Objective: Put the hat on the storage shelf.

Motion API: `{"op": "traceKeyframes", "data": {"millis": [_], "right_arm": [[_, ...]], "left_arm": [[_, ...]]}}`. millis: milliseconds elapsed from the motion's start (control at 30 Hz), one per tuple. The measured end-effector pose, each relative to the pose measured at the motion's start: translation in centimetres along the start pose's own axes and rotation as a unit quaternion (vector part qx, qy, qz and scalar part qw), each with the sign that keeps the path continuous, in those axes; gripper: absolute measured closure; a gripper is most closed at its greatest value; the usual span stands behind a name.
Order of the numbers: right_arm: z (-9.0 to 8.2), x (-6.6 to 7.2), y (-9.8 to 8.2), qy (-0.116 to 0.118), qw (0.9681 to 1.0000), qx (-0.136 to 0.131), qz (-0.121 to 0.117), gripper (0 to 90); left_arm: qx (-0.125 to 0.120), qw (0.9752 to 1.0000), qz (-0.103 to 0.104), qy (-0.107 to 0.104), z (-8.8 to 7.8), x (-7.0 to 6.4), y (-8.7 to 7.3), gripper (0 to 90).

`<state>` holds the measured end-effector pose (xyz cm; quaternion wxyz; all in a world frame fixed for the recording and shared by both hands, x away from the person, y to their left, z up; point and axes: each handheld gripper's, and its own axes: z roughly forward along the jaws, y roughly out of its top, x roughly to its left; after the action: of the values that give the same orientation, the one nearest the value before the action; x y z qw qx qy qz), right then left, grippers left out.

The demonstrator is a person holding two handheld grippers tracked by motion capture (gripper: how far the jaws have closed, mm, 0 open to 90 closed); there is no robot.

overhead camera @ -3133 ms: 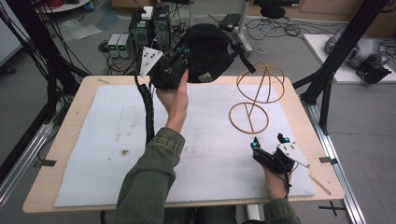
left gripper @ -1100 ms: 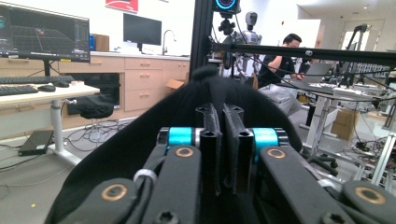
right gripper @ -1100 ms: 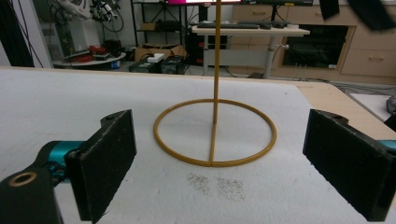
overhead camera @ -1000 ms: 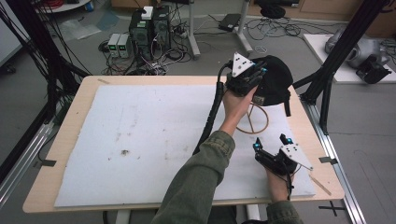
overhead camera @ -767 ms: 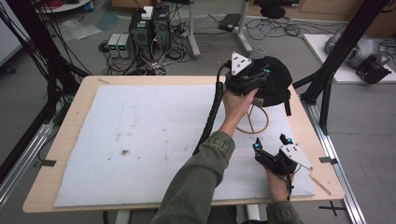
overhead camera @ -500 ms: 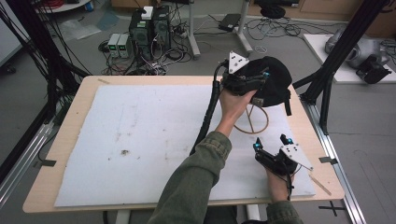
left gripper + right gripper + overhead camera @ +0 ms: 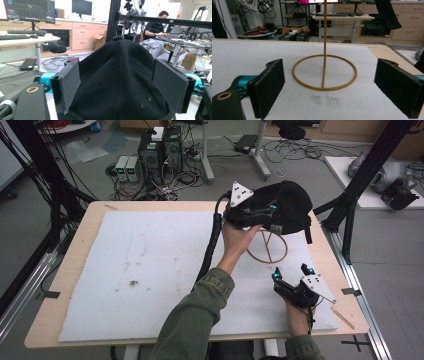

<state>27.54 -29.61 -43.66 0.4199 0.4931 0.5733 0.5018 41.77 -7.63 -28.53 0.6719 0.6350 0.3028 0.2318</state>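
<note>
A black cap [image 7: 285, 207] sits on top of a gold wire stand [image 7: 268, 247] at the table's back right. My left gripper [image 7: 267, 217] is at the cap's left side. Its jaws have just been opening, and in the left gripper view the cap [image 7: 120, 82] lies between the spread pads [image 7: 68, 82] without being squeezed. My right gripper [image 7: 290, 272] rests on the mat near the front right, open and holding nothing. The right gripper view looks between its pads at the stand's ring base [image 7: 324, 87] and upright rod.
A white mat [image 7: 150, 270] covers most of the wooden table [image 7: 85, 230]. The left gripper's black cable [image 7: 210, 245] runs across the mat's middle. Black frame posts [image 7: 350, 215] stand at the table's right edge. Small dark crumbs [image 7: 134, 283] lie on the mat's left.
The left gripper carried the cap from the table's back middle to the stand. Its jaws have since spread, and the hand has drawn slightly left while the cap stays on the stand. The right gripper is still.
</note>
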Motion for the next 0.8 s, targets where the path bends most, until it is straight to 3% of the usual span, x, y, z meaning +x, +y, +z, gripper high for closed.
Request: {"op": "traceKeyframes", "data": {"millis": [333, 433, 533, 800], "right_arm": [[0.1, 0.1, -0.1, -0.007, 1.0000, 0.000, -0.006, 8.7], [0.0, 0.0, -0.1, -0.013, 0.9999, 0.001, -0.004, 8.7], [0.0, 0.0, -0.2, -0.013, 0.9999, 0.001, 0.007, 8.7], [-0.1, 0.3, -0.1, -0.015, 0.9999, 0.001, 0.003, 8.7]], "left_arm": [[-0.001, 0.9999, 0.008, 0.011, -2.6, 1.5, -0.3, 22.7], [0.004, 0.9999, 0.008, 0.006, -3.6, 2.1, -0.7, 24.4], [0.010, 0.9994, 0.030, 0.013, -4.7, 2.3, -1.2, 24.4], [0.014, 0.9989, 0.033, 0.030, -7.3, 3.5, -1.5, 23.1]]}}
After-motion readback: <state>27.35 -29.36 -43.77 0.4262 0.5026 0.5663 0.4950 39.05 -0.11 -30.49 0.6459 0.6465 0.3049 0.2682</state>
